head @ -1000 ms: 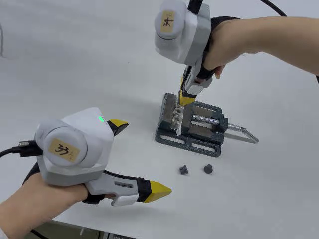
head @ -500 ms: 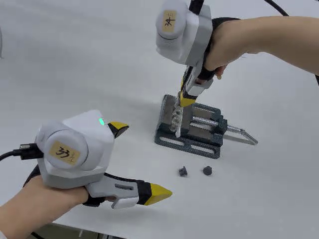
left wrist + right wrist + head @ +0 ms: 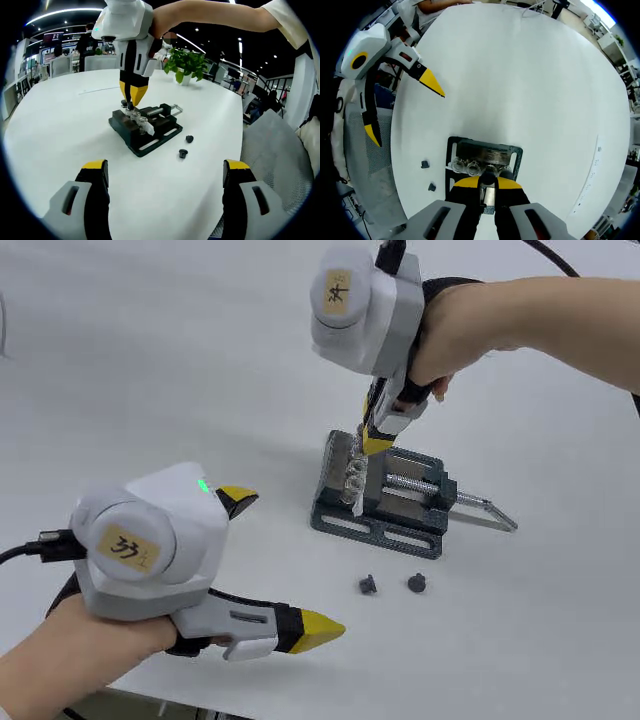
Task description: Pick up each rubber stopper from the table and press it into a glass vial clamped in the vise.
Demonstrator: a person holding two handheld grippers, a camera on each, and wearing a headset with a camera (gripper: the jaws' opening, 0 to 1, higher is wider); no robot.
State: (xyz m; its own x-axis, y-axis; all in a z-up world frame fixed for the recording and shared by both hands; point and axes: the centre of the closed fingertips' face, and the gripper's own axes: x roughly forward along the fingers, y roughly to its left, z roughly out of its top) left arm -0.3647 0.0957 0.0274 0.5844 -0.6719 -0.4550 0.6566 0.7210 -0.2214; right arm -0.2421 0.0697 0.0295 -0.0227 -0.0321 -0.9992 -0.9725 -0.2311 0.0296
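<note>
Right tool closed on rubber stopper, over far end of glass vials clamped in vise: pressing step. Left tool wide open, empty, above table. Two loose stoppers near vise. Next: likely push straight down, then release.

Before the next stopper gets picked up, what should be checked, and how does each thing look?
1. The vials sit upright in the vise: ok.
2. The right gripper has its fingers closed on the held stopper above the vials: ok.
3. The held stopper is fully seated in its vial: cannot tell.
4. The left gripper is open over the table: ok.
5. The loose stoppers lie free beside the vise: ok.
</note>
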